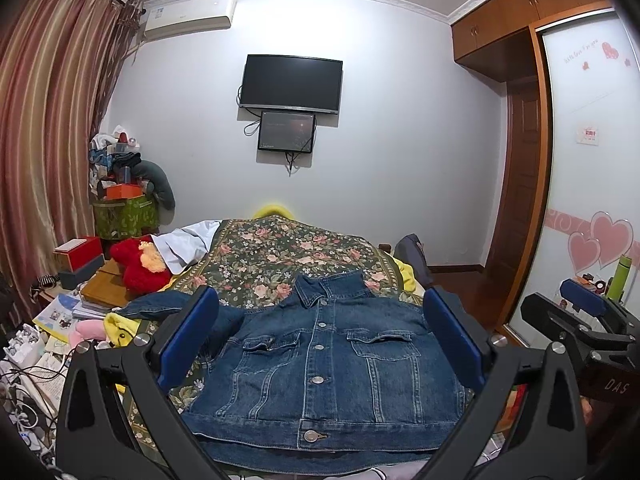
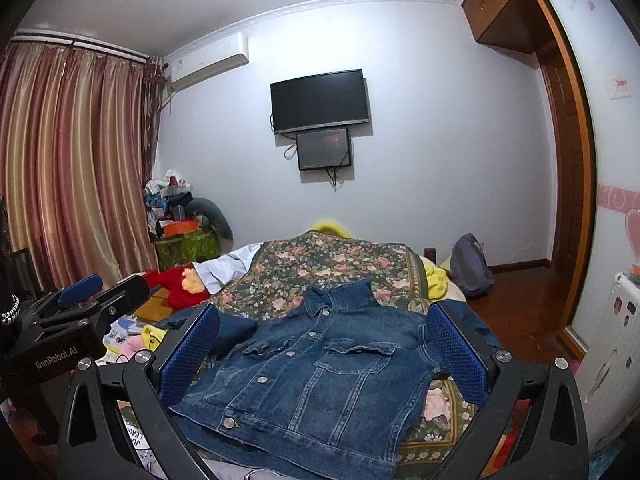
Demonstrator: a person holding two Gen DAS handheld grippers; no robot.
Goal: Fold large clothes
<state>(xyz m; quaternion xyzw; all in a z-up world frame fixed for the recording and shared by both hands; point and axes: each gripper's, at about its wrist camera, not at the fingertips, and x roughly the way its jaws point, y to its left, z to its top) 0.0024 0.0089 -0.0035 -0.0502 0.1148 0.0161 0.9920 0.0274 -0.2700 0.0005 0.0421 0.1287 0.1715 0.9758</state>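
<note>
Bedroom clutter frames the scene: striped curtains (image 1: 48, 128) fill the left of the frame, a dark television (image 1: 291, 83) hangs on the far wall at upper centre, and a wooden wardrobe (image 1: 516, 12) runs down the right edge. Across the lower middle, a floral bedspread (image 1: 280, 256) covers the bed, and on its near end lies a blue denim jacket (image 1: 332, 364), front side up and buttoned, collar toward the far wall, hem toward the cameras. One sleeve (image 1: 160, 304) trails off to the left of the body; the other is mostly hidden behind a finger in both views. A red plush toy (image 1: 140, 264) sits at the bedspread's left edge.

Both tools hover above the garment without touching it. The left gripper (image 1: 320, 344) has its jaws spread wide, the jacket's chest visible between the blue pads; the right gripper (image 2: 322, 352) is likewise wide apart and holds nothing.

By the look of it, folding has not begun: the jacket is laid out flat and the hands are poised for a first grasp. The next move probably calls for lowering each tool to a sleeve or shoulder, pinching the thick denim firmly, and carrying it inward across the body.
</note>
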